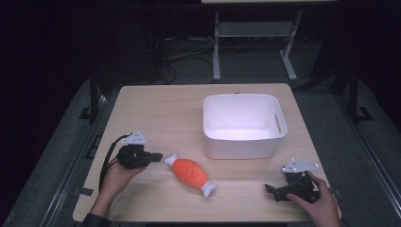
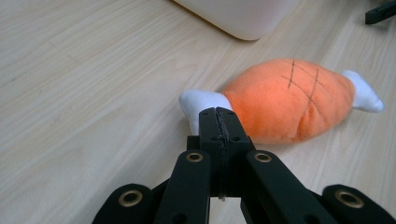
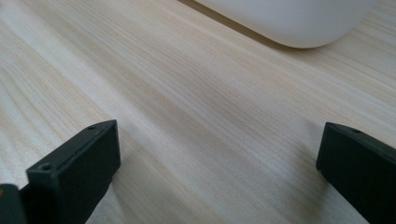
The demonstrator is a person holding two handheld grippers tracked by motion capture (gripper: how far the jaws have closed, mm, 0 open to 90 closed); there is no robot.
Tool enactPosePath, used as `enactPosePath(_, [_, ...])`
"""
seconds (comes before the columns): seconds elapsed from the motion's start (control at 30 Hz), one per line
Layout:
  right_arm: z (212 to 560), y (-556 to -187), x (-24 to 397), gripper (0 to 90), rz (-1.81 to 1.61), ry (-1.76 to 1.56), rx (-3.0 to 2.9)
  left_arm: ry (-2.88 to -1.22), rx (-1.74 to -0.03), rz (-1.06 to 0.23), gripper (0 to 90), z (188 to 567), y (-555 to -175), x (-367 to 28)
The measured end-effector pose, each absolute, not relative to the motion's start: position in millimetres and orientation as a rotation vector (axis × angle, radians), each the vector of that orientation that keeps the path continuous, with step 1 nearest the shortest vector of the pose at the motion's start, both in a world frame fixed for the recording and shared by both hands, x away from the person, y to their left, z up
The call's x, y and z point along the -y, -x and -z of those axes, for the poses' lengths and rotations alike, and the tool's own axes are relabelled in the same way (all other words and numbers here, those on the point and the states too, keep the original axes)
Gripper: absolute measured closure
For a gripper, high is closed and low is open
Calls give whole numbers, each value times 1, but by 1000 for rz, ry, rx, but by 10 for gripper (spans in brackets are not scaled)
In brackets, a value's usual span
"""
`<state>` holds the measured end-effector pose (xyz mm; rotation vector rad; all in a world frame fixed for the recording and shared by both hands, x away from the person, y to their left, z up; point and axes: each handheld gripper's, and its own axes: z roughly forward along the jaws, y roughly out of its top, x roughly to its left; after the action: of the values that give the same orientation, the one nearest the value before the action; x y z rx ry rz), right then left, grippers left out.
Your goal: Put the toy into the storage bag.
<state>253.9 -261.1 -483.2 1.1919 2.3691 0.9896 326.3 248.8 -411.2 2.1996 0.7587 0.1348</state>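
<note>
Bare desk (image 1: pixel 161 106) stretches behind one plush drumstick (image 1: pixel 190 173), which lies near the front edge, left of one white bin (image 1: pixel 244 125). The left gripper (image 1: pixel 158 157) has its jaws pressed together at the toy's white end; its own view shows stitched crosshatching. The right gripper (image 1: pixel 270 191), jaws wide, rests front right.
</note>
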Motion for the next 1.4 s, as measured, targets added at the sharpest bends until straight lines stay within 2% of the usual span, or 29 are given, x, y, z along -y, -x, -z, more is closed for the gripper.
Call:
enactPosePath(0.4, [483, -254, 261, 0, -990, -1192, -2369, -2194, -725, -127, 896, 412, -349, -230])
enactPosePath(0.83, [483, -254, 261, 0, -990, -1192, -2369, -2229, -683, -95, 896, 428, -374, -202])
enactPosePath(1.4, [483, -254, 261, 0, -989, -1190, -2370, -2336, -670, -63, 896, 438, -372, -196])
